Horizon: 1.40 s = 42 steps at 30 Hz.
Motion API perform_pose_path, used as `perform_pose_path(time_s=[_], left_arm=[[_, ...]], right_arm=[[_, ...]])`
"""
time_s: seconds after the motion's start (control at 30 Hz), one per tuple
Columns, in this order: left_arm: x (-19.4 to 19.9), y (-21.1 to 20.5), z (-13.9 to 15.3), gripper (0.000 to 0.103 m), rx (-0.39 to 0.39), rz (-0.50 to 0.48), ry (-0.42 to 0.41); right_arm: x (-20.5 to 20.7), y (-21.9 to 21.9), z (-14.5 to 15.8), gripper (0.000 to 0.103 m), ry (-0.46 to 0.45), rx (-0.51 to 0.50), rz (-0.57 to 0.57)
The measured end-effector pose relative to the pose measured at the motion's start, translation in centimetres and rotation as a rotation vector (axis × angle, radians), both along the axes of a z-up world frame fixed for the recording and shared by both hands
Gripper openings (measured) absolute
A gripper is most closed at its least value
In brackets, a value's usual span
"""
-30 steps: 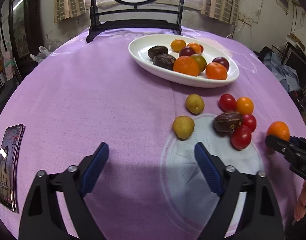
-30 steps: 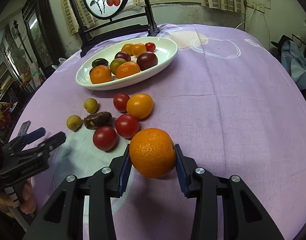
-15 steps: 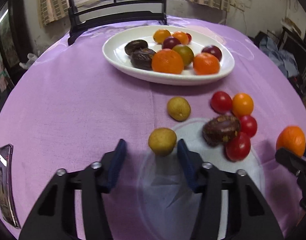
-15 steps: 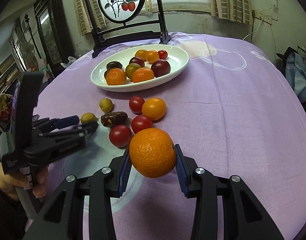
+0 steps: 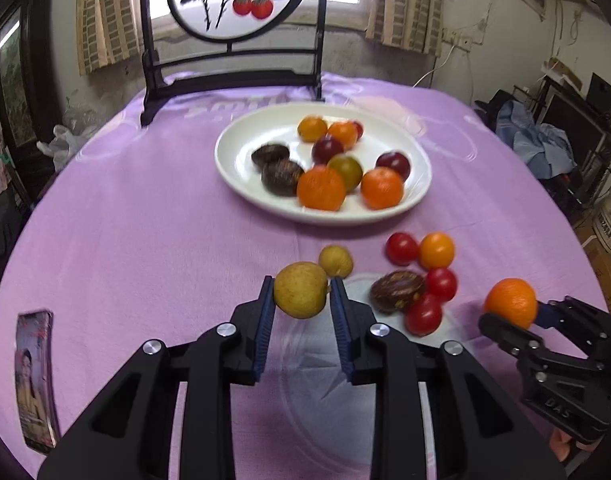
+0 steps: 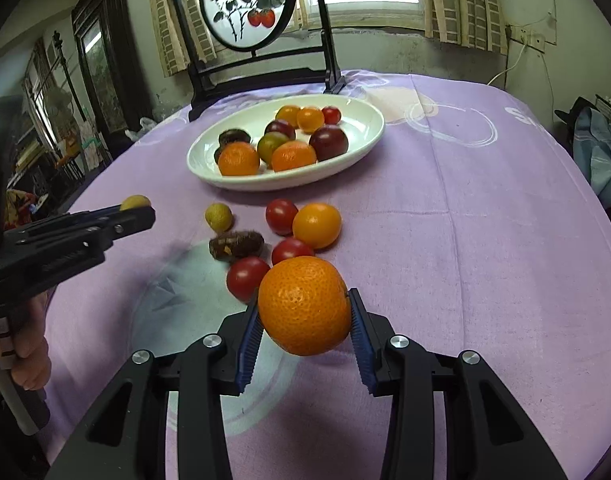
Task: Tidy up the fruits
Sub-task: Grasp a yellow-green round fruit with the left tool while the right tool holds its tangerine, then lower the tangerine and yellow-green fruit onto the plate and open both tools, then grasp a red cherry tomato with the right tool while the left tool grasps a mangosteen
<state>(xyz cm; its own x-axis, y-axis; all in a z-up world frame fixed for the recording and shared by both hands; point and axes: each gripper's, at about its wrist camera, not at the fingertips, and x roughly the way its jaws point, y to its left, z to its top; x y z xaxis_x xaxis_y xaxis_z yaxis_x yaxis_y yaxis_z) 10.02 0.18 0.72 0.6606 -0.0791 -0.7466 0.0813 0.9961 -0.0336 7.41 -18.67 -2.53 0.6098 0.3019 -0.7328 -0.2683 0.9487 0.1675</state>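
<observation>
Between the left claw's pads: the left claw [image 5: 301, 294] pinches a yellow-green fruit [image 5: 300, 290] by its two sides, clear of the cloth; its jaws have just been closing, and the fruit now sits between them.
Left grip, why: the blue pads meet the widest part of the round fruit, which likely keeps it from rolling out on the way over.
Right claw: the right claw [image 6: 303, 320] is clamped on an orange mandarin [image 6: 304, 305], likewise across its middle and off the table [image 6: 485, 240].
Both held high: judged a carry, since lifted fruit passes over the loose pieces below without knocking them.
Loose fruit: a second yellow fruit [image 6: 218, 216], a dark wrinkled fruit [image 6: 236, 243], three red tomatoes [image 6: 281, 216] and an orange tomato [image 6: 316, 225] lie bunched mid-table, nearer the front edge than the plate.
White plate: the white plate [image 5: 241, 168] stands toward the far edge, with fruit crowded on its right half; the left half is bare, a likely place for both pieces.
Near-left edge: a phone [image 5: 35, 380] lies apart from the work.
</observation>
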Motion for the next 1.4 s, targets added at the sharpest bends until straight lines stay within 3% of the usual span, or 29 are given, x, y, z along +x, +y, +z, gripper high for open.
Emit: perform_pose_path(time_s=[0.17, 0.33, 0.67, 0.73, 1.07, 1.4], left_arm=[[2.4, 0.2, 3.0, 0.027, -0.004, 0.017, -0.052], [7.2, 0.9, 3.0, 0.027, -0.015, 0.099, -0.047], [16.3, 2.4, -1.2, 0.028, -0.027, 0.192, 0.077], [16.8, 2.7, -1.5, 0.065, -0.029, 0.223, 0.08], [12.5, 2.6, 0.5, 0.076, -0.068, 0.224, 0.031], [4.3, 0.4, 0.2, 0.088, -0.022, 0.128, 0.01]], right_arm=[[1.3, 1.1, 3.1, 0.041, -0.062, 0.001, 0.025], [5.1, 3.6, 5.5, 0.041, -0.138, -0.013, 0.062], [15.6, 6.3, 3.0, 0.043, -0.062, -0.044, 0.04], [16.4, 6.1, 2.7, 0.05, -0.056, -0.039, 0.023], [12.5, 3.6, 3.6, 0.059, -0.079, 0.011, 0.009], [5.3, 0.0, 2.7, 0.06, -0.054, -0.019, -0.018]])
